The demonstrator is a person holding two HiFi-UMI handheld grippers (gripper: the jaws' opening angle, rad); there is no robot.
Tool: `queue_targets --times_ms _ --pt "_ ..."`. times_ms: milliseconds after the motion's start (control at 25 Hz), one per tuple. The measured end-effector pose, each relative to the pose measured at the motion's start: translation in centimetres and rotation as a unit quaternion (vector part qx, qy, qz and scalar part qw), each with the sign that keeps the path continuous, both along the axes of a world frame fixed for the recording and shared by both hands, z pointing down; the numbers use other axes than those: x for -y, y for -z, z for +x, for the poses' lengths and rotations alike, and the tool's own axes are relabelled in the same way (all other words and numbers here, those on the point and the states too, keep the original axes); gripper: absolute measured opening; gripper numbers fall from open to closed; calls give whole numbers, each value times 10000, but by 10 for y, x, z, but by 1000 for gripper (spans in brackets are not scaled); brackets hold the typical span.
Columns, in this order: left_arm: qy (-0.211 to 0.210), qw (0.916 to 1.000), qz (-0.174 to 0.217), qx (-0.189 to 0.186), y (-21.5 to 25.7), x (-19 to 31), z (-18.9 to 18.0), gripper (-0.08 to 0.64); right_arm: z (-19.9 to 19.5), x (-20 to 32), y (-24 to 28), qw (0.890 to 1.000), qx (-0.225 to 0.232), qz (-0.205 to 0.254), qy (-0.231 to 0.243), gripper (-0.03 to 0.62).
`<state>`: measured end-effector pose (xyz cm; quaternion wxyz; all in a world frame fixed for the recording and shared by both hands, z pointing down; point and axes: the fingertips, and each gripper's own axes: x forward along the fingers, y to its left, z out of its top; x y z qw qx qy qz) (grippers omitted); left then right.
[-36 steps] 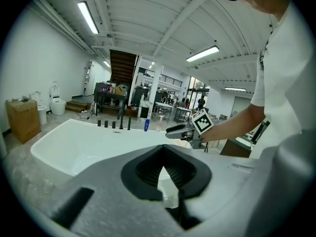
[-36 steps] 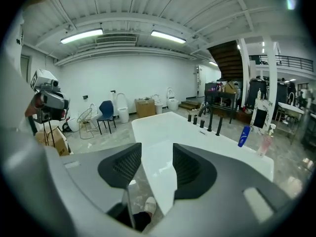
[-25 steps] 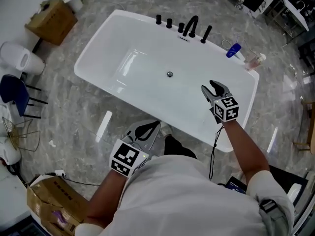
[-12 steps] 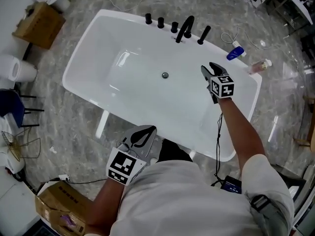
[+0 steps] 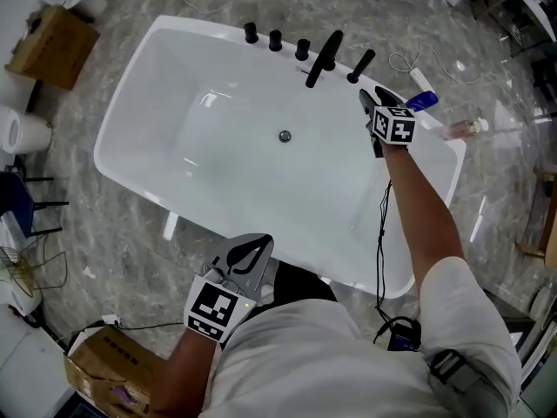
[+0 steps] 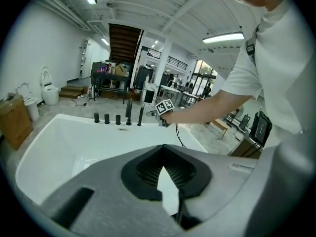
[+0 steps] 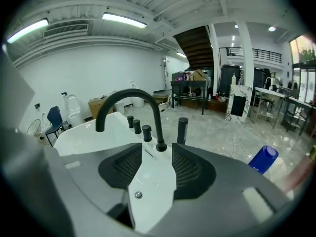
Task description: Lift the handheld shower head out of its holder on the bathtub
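The handheld shower head [image 5: 361, 65] is a black upright stick in its holder on the far rim of the white bathtub [image 5: 139, 94], right of the curved black spout [image 5: 322, 57] and three black knobs [image 5: 275, 38]. My right gripper [image 5: 372, 97] hovers over the tub just short of it, open with nothing between its fingers. In the right gripper view the shower head [image 7: 182, 130] stands slightly right of the gap of my right gripper [image 7: 157, 149], behind the spout [image 7: 129, 107]. My left gripper [image 5: 261, 240] hangs shut and empty at the tub's near rim.
A blue bottle [image 5: 421, 101] and a clear bottle [image 5: 459, 129] lie on the floor beyond the tub's right end. A drain [image 5: 285, 136] sits in the tub bottom. Cardboard boxes [image 5: 48, 37] [image 5: 104, 364] stand at far left and near left.
My right gripper has travelled across the tub toward the fixtures on the far rim and stays open. My left gripper has stayed by the near rim, drifting slightly nearer to me.
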<state>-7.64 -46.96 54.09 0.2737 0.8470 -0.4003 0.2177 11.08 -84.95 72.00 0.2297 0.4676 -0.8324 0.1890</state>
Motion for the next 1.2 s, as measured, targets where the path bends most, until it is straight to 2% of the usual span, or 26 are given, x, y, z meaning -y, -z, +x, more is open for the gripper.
queue_targets --times_ms 320,560,920,1200 --pt "-38 9992 -249 -302 -20 25 2 8 0 70 -35 9994 -71 -139 -313 216" --pt "-68 9985 -489 -249 -40 37 -4 6 5 112 -57 9986 -154 -216 -461 227" --pt "132 9985 -481 -227 -56 65 -21 8 0 148 -80 9983 -30 -324 -487 227" --pt "170 9978 -603 -210 -64 66 -25 8 -2 158 -81 9983 -85 -275 -497 173"
